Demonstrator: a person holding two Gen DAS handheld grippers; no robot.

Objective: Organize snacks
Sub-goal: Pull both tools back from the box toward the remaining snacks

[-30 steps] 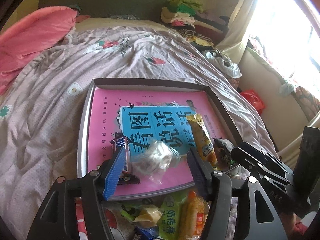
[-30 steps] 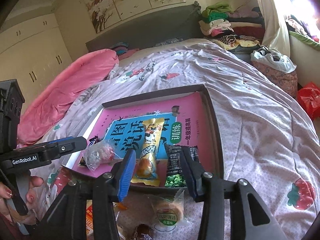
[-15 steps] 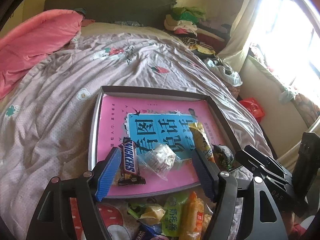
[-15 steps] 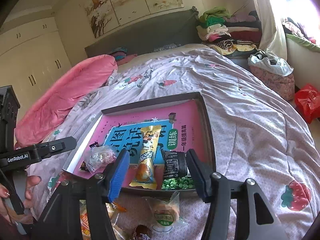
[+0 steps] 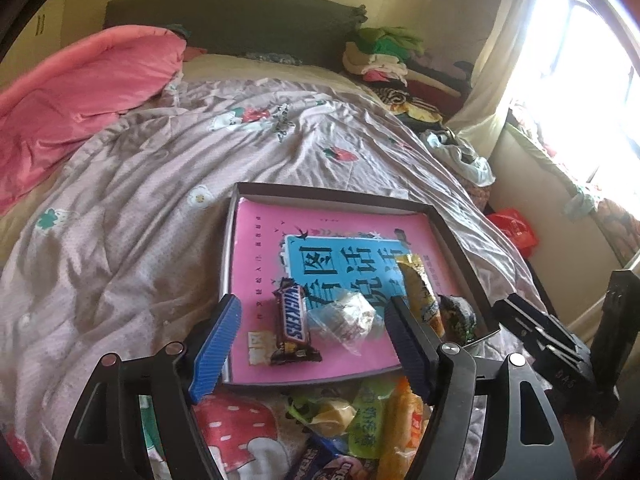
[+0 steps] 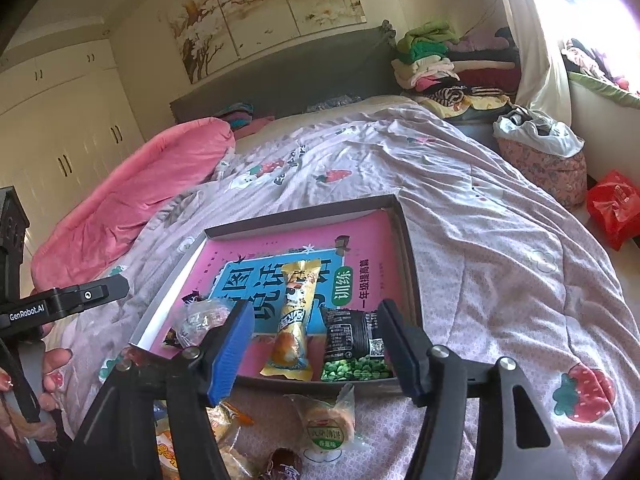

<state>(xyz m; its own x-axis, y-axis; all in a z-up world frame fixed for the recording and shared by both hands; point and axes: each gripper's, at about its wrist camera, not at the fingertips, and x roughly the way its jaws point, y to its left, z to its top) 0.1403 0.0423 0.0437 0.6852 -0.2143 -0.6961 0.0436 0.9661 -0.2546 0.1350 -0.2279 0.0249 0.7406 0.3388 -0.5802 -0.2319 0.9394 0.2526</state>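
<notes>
A shallow dark tray [image 5: 332,195] [image 6: 412,256] lined with a pink book lies on the bed. In it lie a Snickers bar [image 5: 294,318], a clear-wrapped snack [image 5: 348,316] [image 6: 200,320], a yellow sausage pack [image 5: 420,292] [image 6: 296,316] and a green pea pack [image 6: 356,344] [image 5: 458,316]. My left gripper [image 5: 310,346] is open and empty above the tray's near edge. My right gripper [image 6: 316,350] is open and empty above the tray's near right part. Loose snacks [image 5: 372,420] lie on the quilt before the tray, among them a round cake pack [image 6: 328,424].
The lilac quilt [image 5: 140,220] covers the bed. A pink duvet [image 5: 72,92] lies at the far left. Folded clothes [image 6: 432,60] are piled by the headboard. A red bag [image 6: 616,208] and a fabric basket [image 6: 540,160] stand on the floor to the right.
Both grippers have pulled back and risen from the tray. The left gripper, which was low around the clear-wrapped snack, now stands open behind it. The snacks have stayed in place.
</notes>
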